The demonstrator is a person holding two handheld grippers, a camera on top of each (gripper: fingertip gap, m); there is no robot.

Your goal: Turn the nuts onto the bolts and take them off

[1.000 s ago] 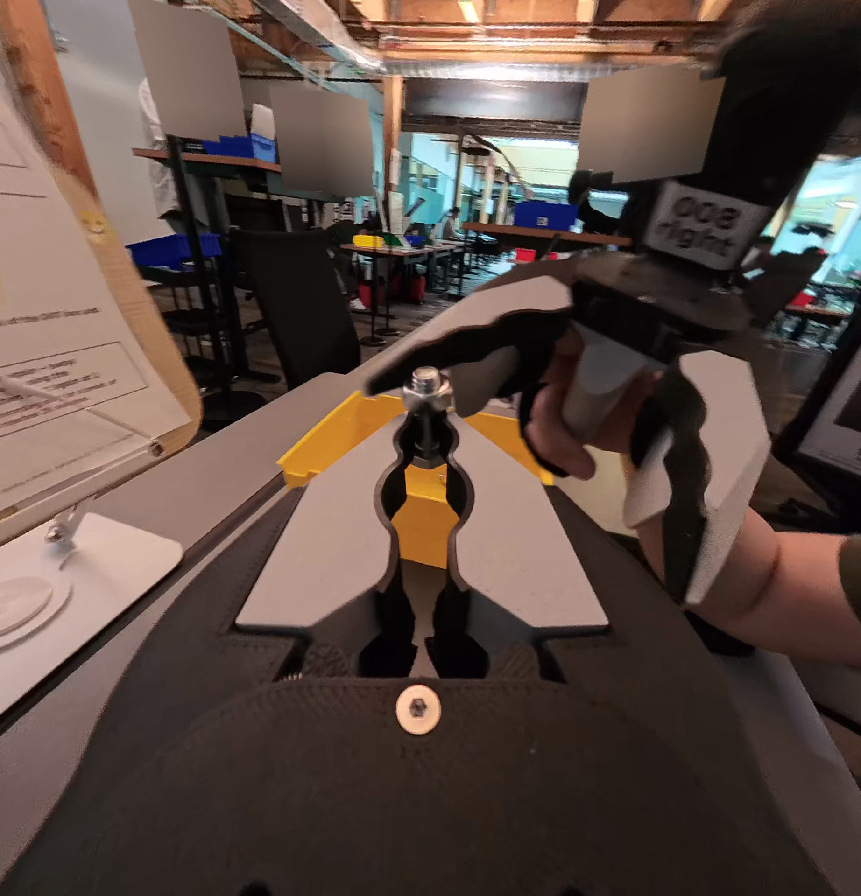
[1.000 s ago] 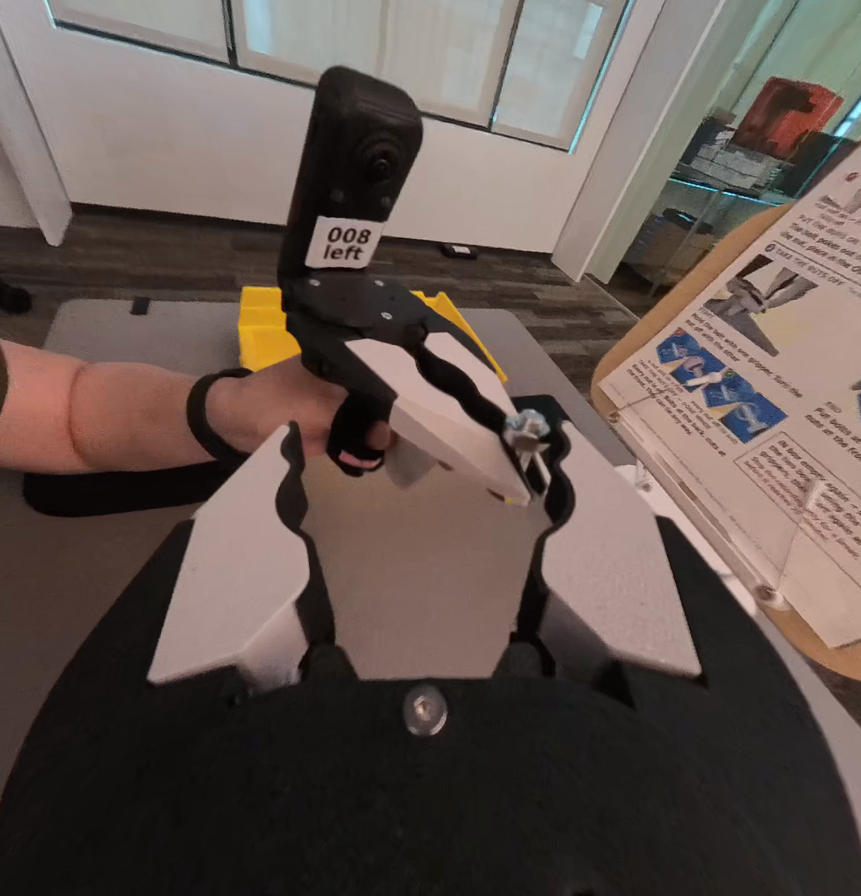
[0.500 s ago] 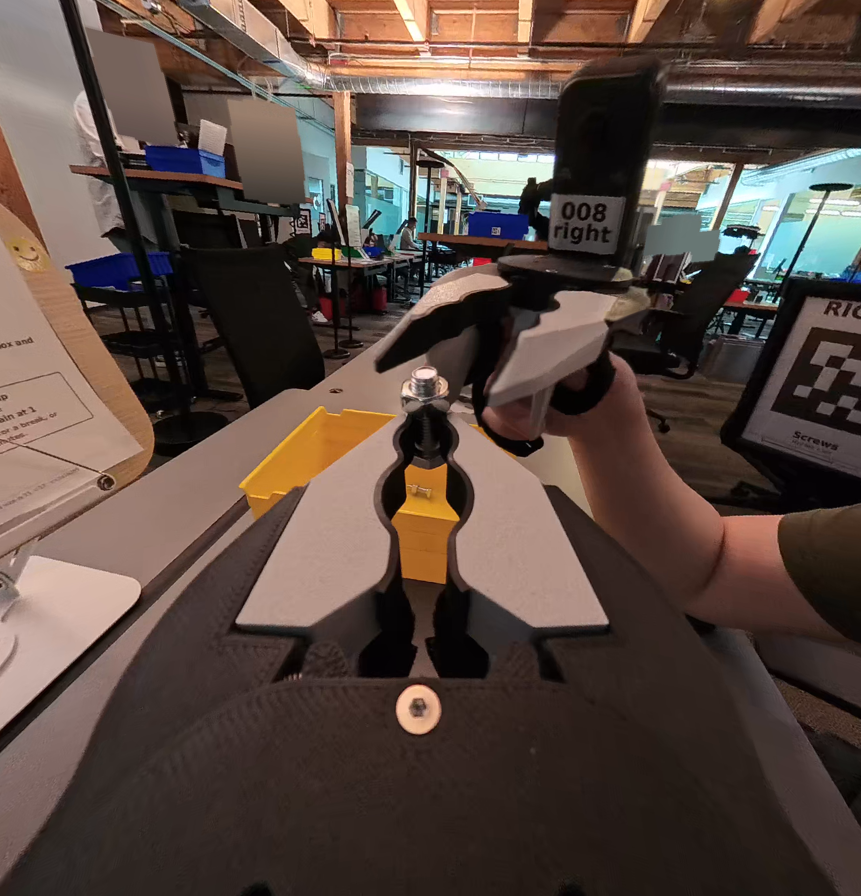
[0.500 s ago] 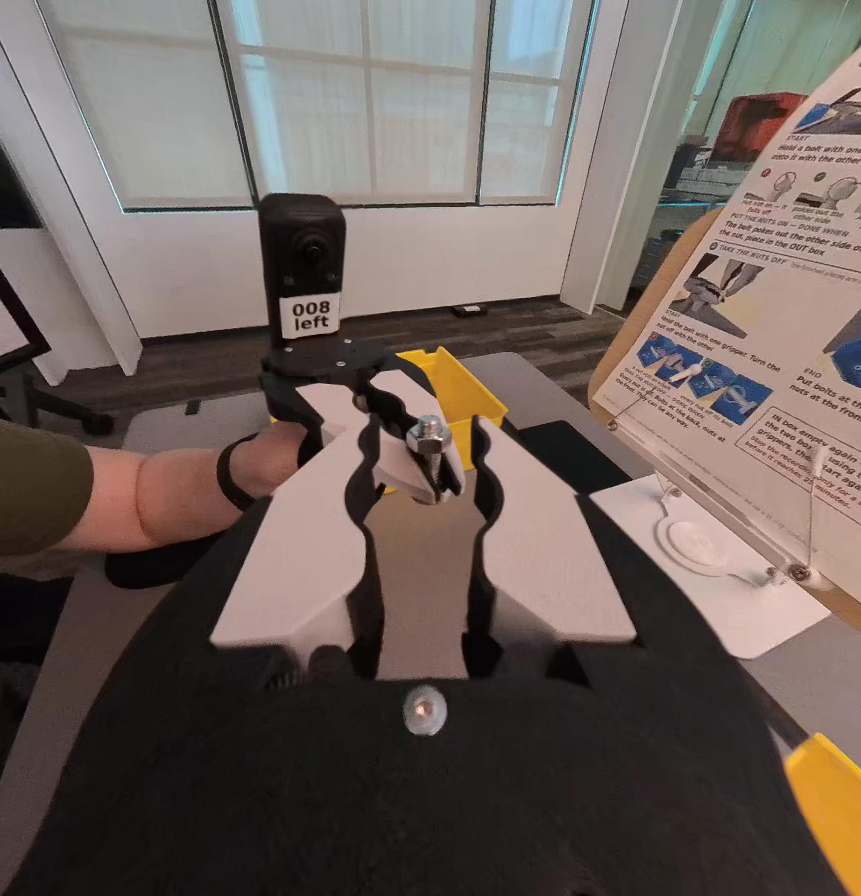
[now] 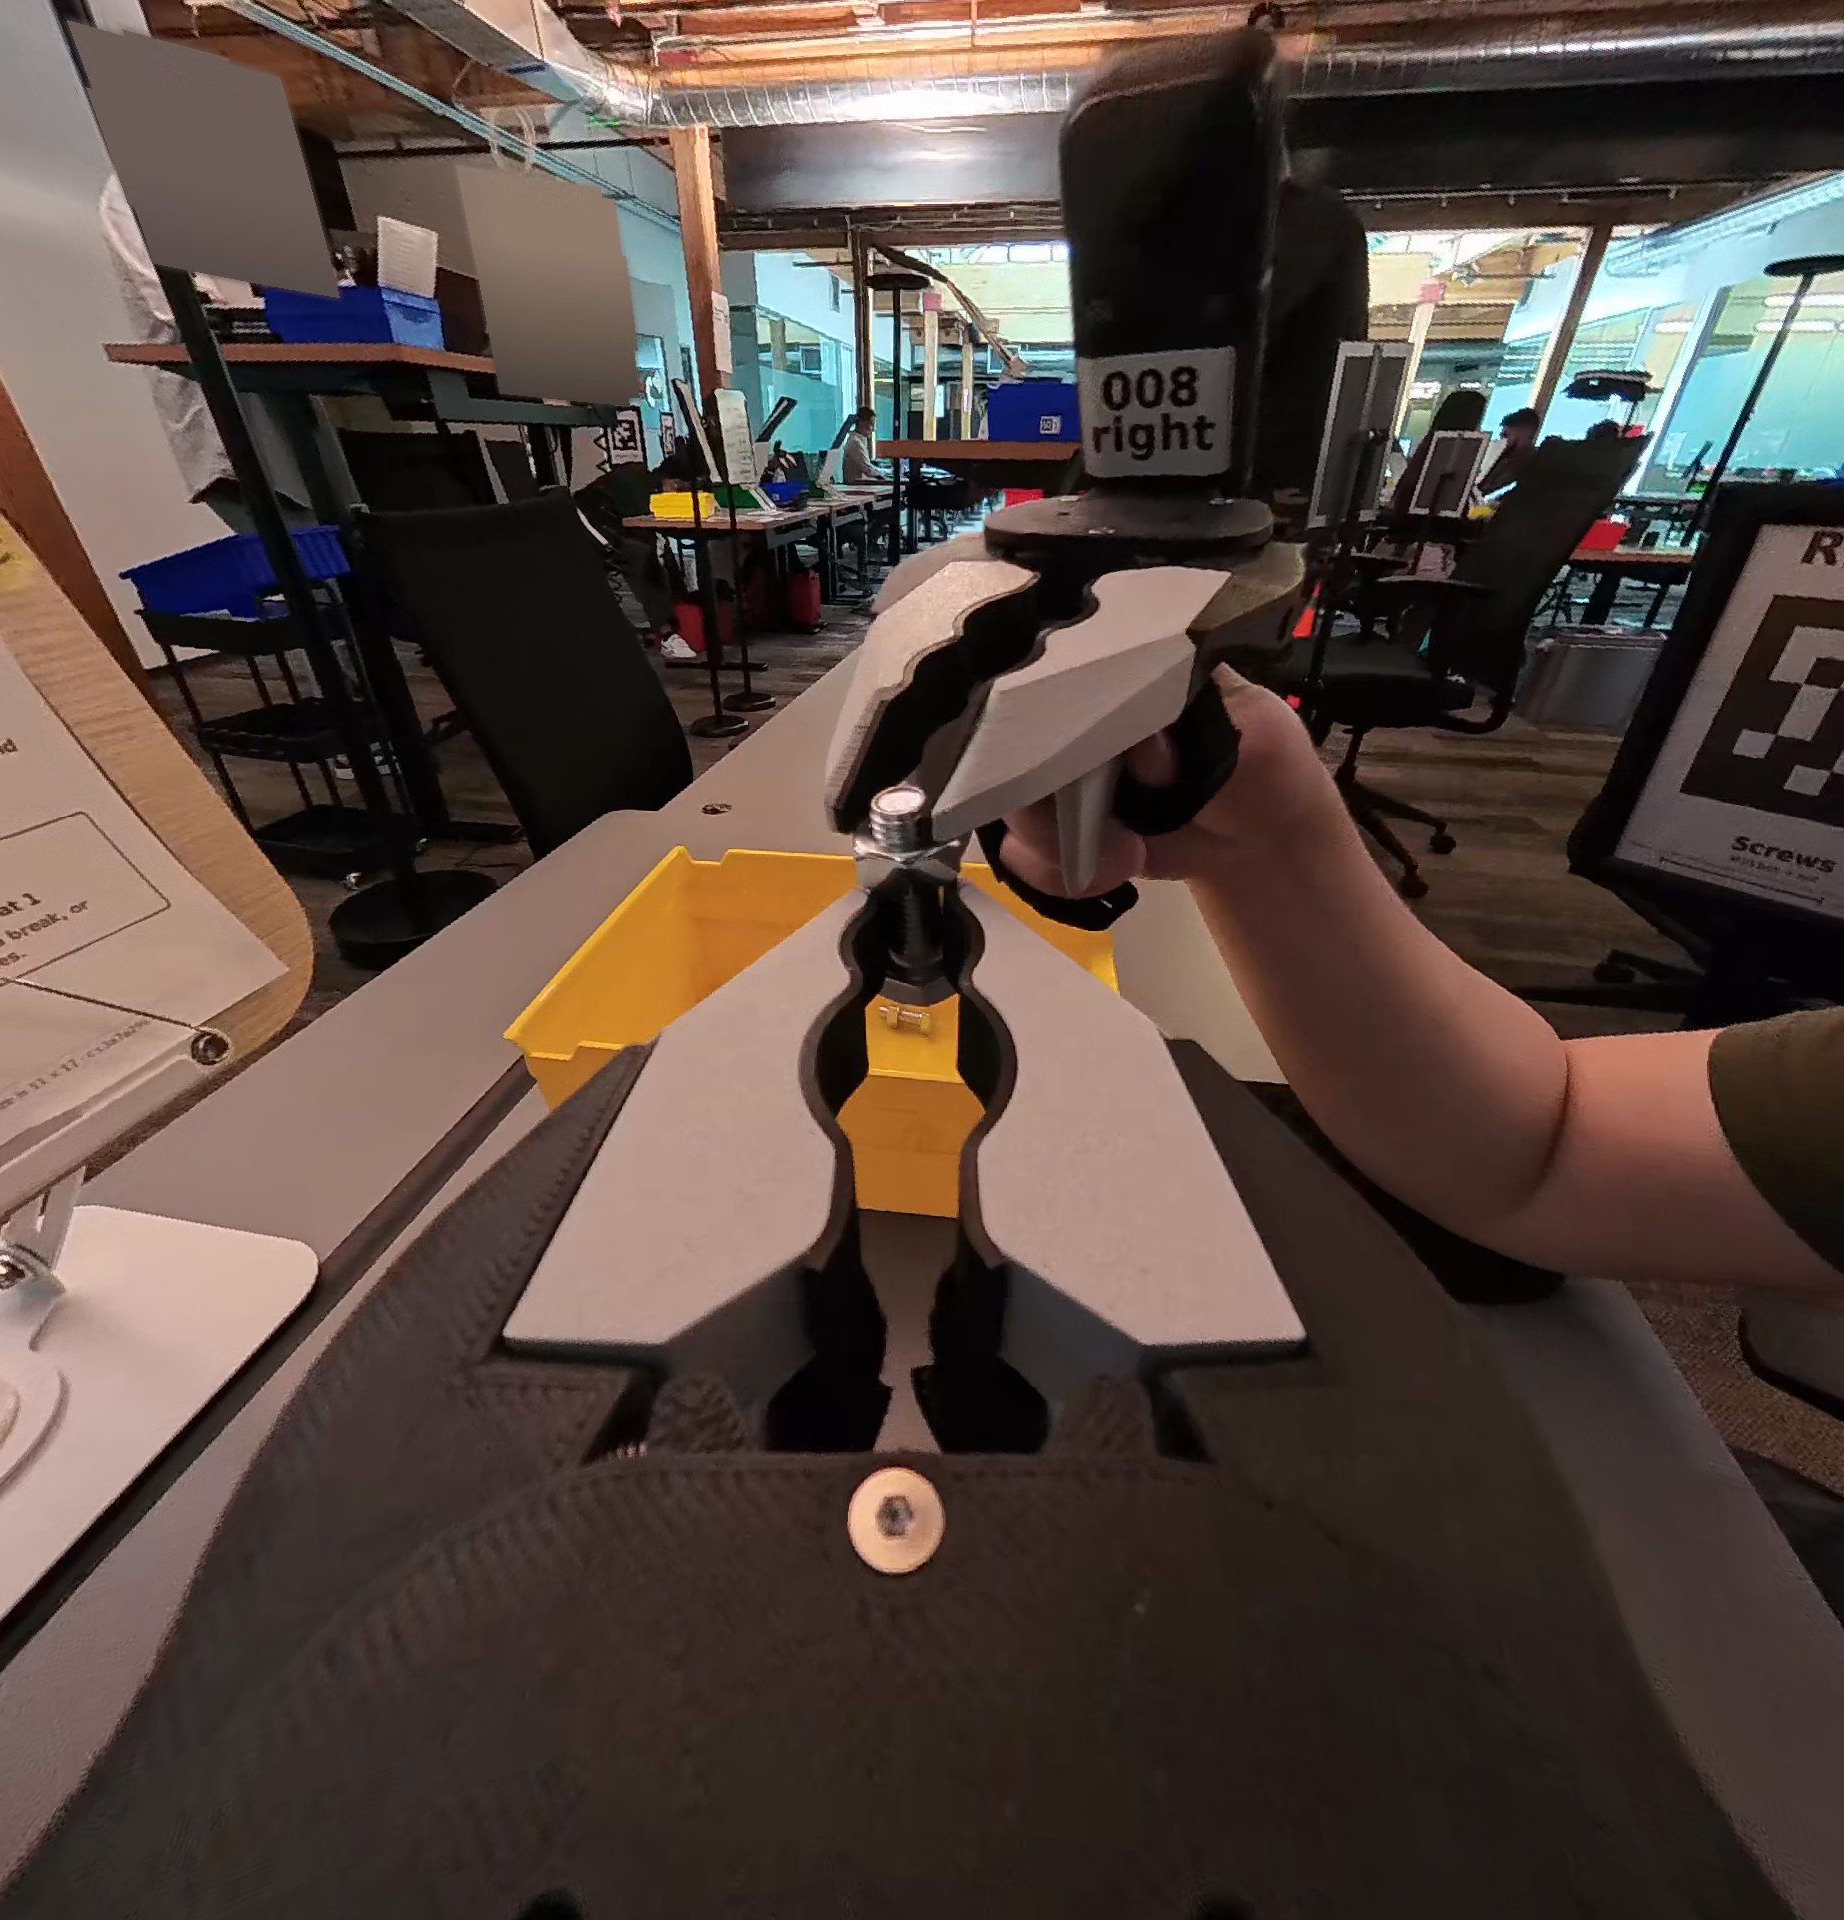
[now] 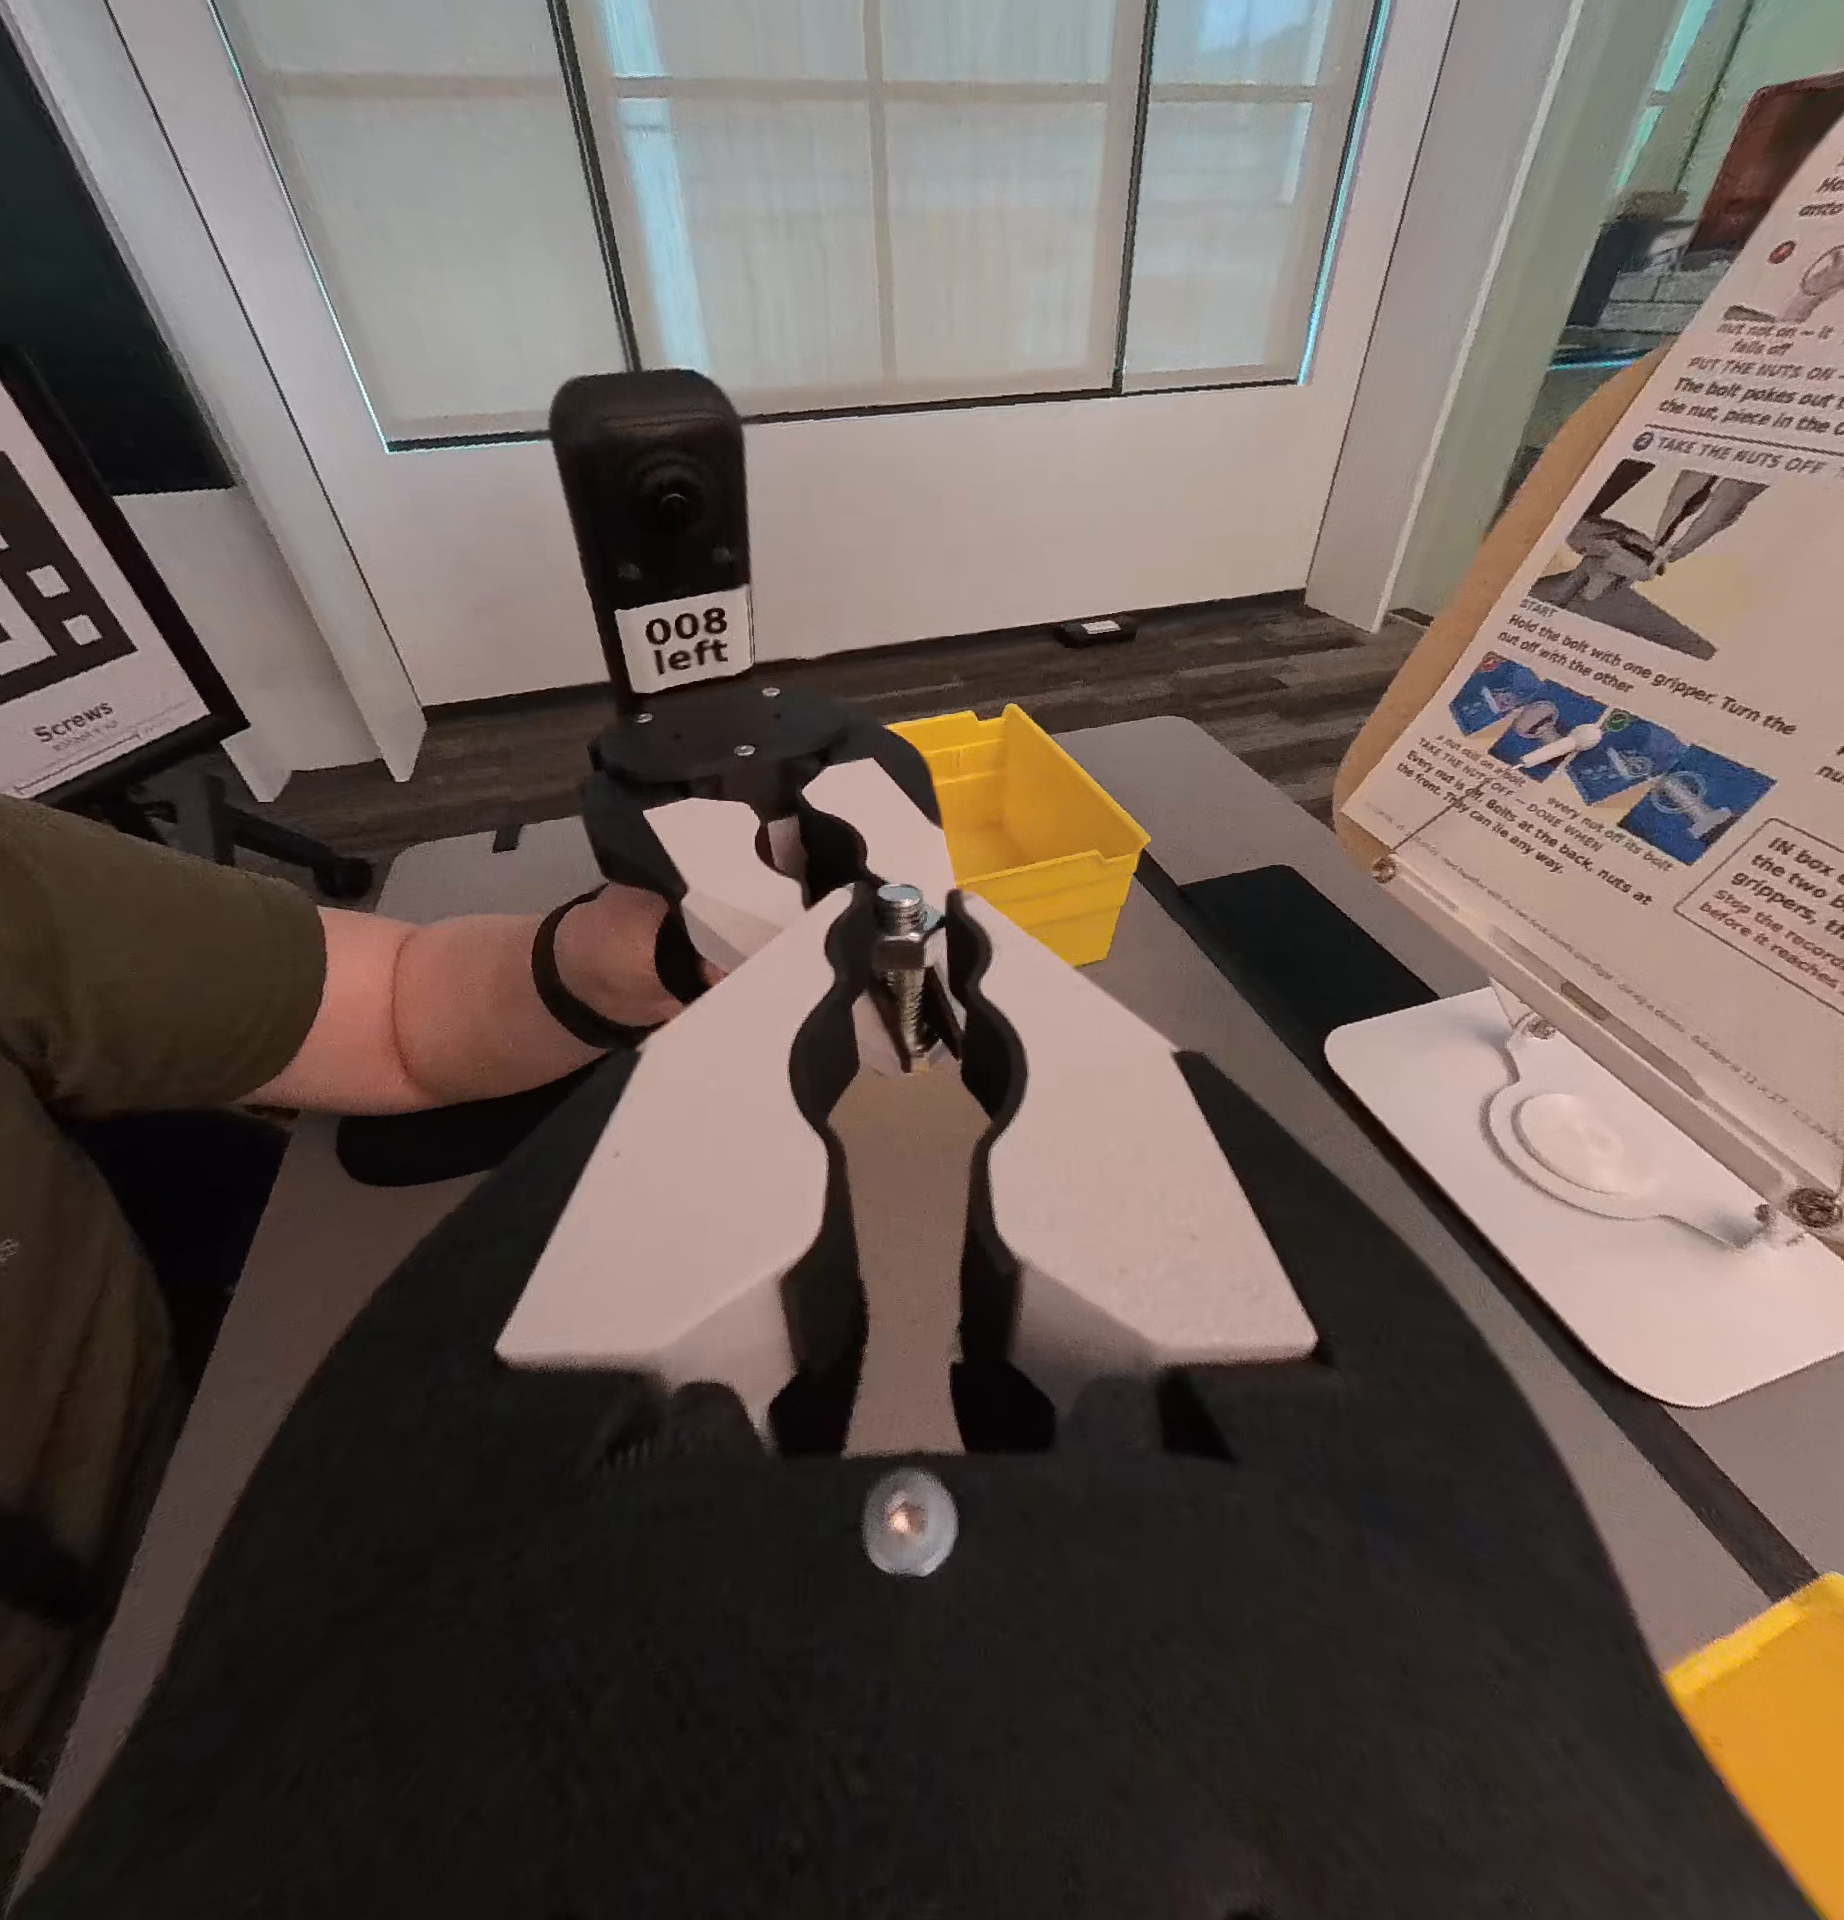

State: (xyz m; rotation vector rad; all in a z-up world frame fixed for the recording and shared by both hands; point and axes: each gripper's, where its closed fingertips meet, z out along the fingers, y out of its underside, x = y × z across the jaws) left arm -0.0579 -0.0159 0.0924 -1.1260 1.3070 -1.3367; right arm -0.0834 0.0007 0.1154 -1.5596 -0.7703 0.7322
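A silver bolt (image 5: 910, 925) stands upright with its thread up, and my left gripper (image 5: 910, 920) is shut on its lower shaft. A hex nut (image 5: 902, 857) sits near the top of the thread, with the bolt tip poking out above it. My right gripper (image 5: 894, 831) comes down from the upper right and its fingertips close on the nut. In the right wrist view, my right gripper (image 6: 902, 914) holds the nut (image 6: 902, 945) between its tips, with the bolt (image 6: 905, 1003) below. The left gripper (image 6: 913, 1044) shows behind it, its tips partly hidden.
A yellow bin (image 5: 689, 935) stands just beyond the grippers on the grey table, also seen in the right wrist view (image 6: 1032, 831), with a small bolt (image 5: 902, 1020) in it. A second yellow bin (image 6: 1791, 1745) is at lower right. An instruction board (image 6: 1676, 623) stands on a white base (image 6: 1572, 1195). Only a small space, under 4 cm, lies between the two pairs of fingers.
My right gripper was wide open and tilted beside the bolt. It has swung upright, lined up with the nut and closed on it. The left gripper has kept hold of the bolt.
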